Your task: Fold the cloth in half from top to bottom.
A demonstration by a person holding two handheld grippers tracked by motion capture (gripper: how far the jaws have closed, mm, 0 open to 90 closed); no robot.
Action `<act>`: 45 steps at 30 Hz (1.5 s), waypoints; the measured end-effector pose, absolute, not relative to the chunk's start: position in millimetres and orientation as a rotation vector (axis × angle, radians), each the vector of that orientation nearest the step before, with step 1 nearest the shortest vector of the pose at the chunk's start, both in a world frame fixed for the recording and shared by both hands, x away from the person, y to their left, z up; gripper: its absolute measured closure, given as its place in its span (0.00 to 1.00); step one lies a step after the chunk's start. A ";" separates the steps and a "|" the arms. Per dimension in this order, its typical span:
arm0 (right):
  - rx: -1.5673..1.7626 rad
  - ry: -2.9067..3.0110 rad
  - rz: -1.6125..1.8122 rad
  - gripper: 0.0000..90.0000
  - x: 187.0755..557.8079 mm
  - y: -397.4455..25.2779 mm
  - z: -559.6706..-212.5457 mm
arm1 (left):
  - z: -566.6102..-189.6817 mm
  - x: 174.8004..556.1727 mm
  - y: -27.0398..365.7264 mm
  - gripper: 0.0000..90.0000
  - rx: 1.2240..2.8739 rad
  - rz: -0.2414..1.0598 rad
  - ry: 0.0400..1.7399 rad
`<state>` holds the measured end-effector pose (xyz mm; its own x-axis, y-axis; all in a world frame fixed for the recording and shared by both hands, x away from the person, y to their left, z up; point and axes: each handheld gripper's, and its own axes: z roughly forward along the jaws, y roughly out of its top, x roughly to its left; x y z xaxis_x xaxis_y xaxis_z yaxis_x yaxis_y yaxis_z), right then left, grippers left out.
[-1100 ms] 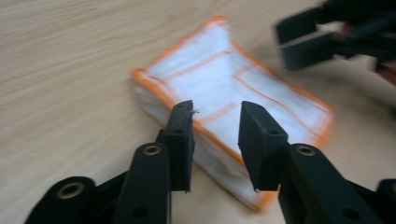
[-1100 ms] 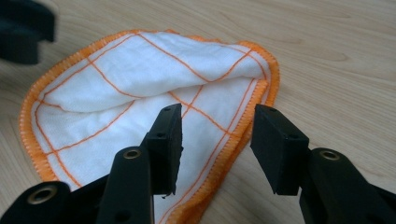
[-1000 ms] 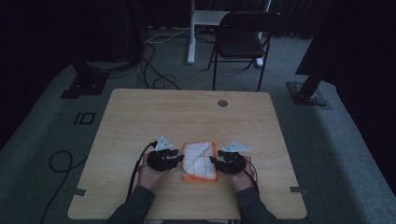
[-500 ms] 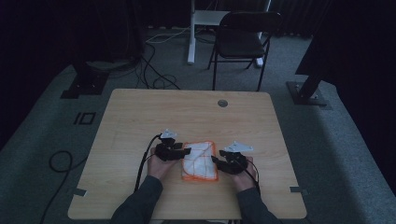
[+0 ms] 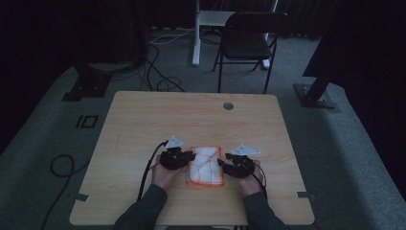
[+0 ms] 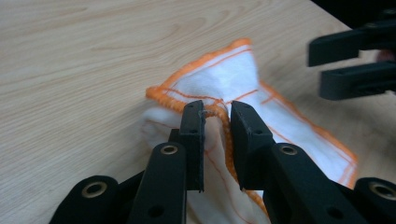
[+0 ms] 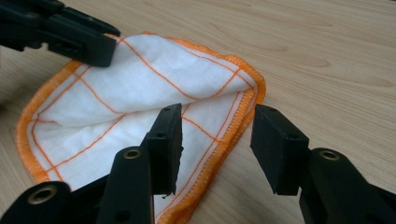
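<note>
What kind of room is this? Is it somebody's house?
Probably not a house. It looks like a dim lab or studio: a plain wooden table on grey carpet, cables trailing over the floor, black equipment stands, and one folding chair behind.

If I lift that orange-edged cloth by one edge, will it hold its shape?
Probably not. The cloth already bunches between the left tool jaws, so it looks floppy. Thin and folded flat, it likely weighs little and would drape.
</note>
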<state>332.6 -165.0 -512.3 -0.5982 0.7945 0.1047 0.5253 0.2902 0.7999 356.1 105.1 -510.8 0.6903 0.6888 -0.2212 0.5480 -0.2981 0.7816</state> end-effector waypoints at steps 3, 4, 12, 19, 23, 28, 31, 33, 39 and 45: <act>1.199 2.247 1.212 0.59 333.0 -165.5 -511.5 | -506.8 350.7 103.7 0.85 1.980 0.196 0.929; 1.200 2.247 1.213 0.59 333.2 -165.7 -511.2 | -505.7 348.8 102.9 0.85 1.975 0.184 0.915; 1.193 2.233 1.225 0.59 335.5 -166.6 -507.5 | -502.7 328.9 85.2 0.89 2.031 0.146 0.796; 1.184 2.226 1.233 0.59 337.8 -164.3 -502.5 | -509.5 315.4 76.6 0.86 2.061 0.109 0.747; 1.181 2.221 1.238 0.59 338.9 -163.2 -500.6 | -511.8 311.4 79.0 0.84 2.059 0.104 0.740; 1.177 2.207 1.242 0.59 340.5 -162.7 -498.0 | -512.6 310.5 87.0 0.82 2.043 0.110 0.755; 1.178 2.201 1.246 0.59 340.6 -162.2 -496.7 | -512.4 312.1 92.9 0.81 2.029 0.123 0.776; 1.179 2.204 1.242 0.59 340.3 -161.9 -497.1 | -512.5 313.1 97.0 0.81 2.029 0.141 0.790; 1.175 2.205 1.228 0.59 338.2 -163.6 -498.5 | -513.4 317.3 110.8 0.81 2.010 0.190 0.838; 1.200 2.203 1.201 0.58 335.4 -173.4 -506.0 | -514.6 321.8 127.9 0.80 1.986 0.234 0.891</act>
<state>335.4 -173.4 -506.0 -0.5752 0.8139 0.0815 0.5095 0.2786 0.8141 321.8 127.9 -514.6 0.7204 0.6702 -0.1784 0.4960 -0.3180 0.8080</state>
